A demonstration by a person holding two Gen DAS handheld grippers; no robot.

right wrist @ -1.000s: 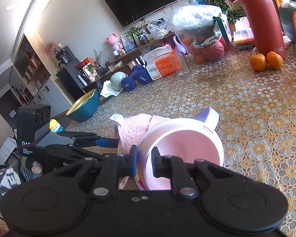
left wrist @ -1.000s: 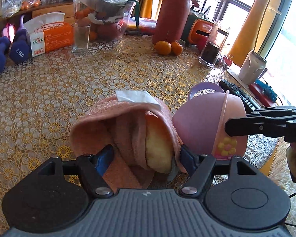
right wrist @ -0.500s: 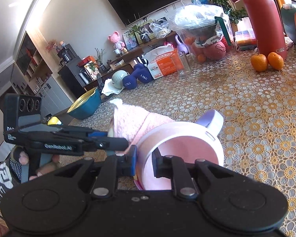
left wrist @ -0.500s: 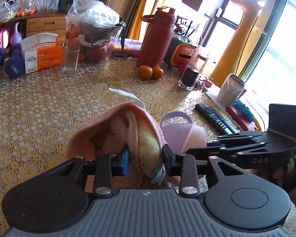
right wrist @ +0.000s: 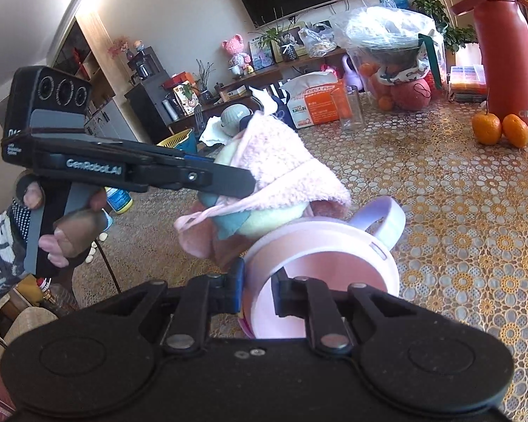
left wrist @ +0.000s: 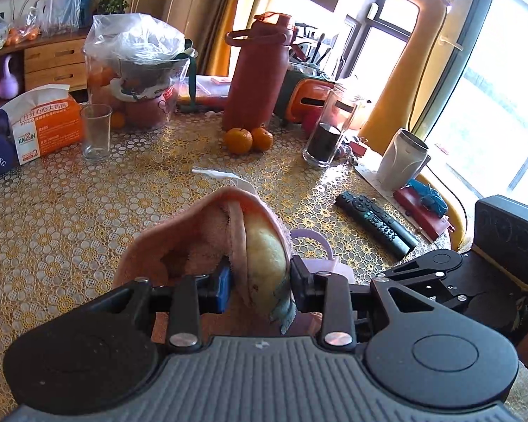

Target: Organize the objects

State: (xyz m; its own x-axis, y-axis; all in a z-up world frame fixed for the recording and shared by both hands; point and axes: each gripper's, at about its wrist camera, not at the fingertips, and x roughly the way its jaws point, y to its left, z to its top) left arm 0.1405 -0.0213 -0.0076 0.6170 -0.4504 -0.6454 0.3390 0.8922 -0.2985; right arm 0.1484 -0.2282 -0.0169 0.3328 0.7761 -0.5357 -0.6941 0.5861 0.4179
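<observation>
My left gripper (left wrist: 260,281) is shut on a pink fluffy towel (left wrist: 200,239) with a pale yellow patch, and holds it lifted off the table. In the right wrist view the towel (right wrist: 281,161) hangs over the near rim of a pink cup (right wrist: 320,263) with a lilac handle (right wrist: 387,218). My right gripper (right wrist: 258,292) is shut on the cup's rim, one finger inside and one outside. The cup stands on the gold-patterned tablecloth (right wrist: 457,211). In the left wrist view only the cup's handle (left wrist: 313,242) shows behind the towel.
On the table stand a red flask (left wrist: 257,77), two oranges (left wrist: 248,139), a drinking glass (left wrist: 95,130), a tissue box (left wrist: 42,123), a bagged fruit container (left wrist: 137,70), a dark jar (left wrist: 329,130), a remote (left wrist: 373,218) and a white cup (left wrist: 401,158).
My left gripper closed on the towel and lifted it off the table, up and over toward the cup. The right gripper has kept its grip on the cup's rim.
</observation>
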